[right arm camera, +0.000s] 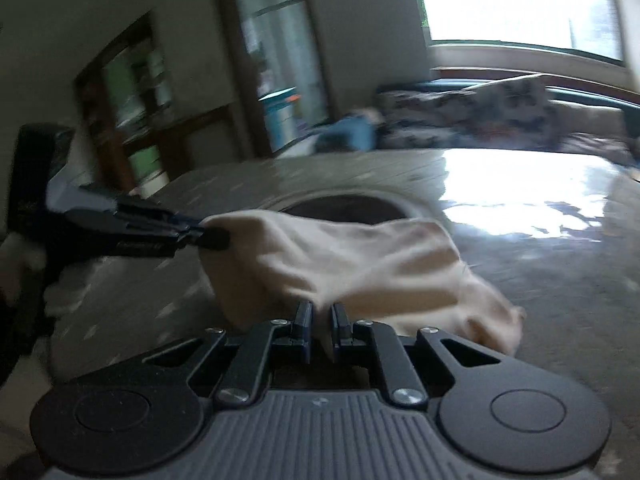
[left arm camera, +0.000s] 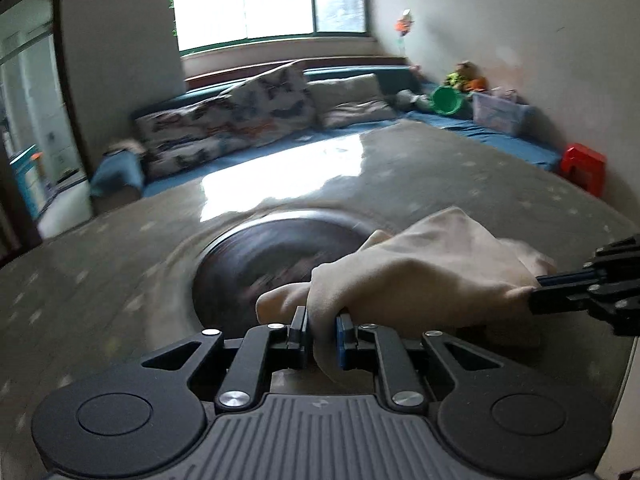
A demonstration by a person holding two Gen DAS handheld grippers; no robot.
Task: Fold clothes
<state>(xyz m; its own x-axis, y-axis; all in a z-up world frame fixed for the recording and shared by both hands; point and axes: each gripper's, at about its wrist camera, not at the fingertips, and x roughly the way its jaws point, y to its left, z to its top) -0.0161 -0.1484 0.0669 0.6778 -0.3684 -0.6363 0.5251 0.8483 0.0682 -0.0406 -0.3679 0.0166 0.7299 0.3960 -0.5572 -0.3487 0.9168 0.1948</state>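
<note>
A cream garment (left arm camera: 424, 272) hangs bunched just above a round table (left arm camera: 120, 280), held at two edges. My left gripper (left arm camera: 322, 328) is shut on one fold of the cream garment, with cloth pinched between its pads. My right gripper (left arm camera: 540, 296) comes in from the right edge of the left wrist view, clamped on the other edge. In the right wrist view the cream garment (right arm camera: 360, 264) stretches from my right gripper (right arm camera: 320, 320), shut on its near edge, across to my left gripper (right arm camera: 212, 238) at the left. Both views are motion-blurred.
A dark round inset (left arm camera: 280, 256) sits in the middle of the speckled table. Behind it runs a blue sofa (left arm camera: 500, 136) with patterned cushions (left arm camera: 232, 120), a green bowl (left arm camera: 446, 100), a clear bin (left arm camera: 500, 110) and a red stool (left arm camera: 582, 164). A doorway (right arm camera: 280, 68) is at the left.
</note>
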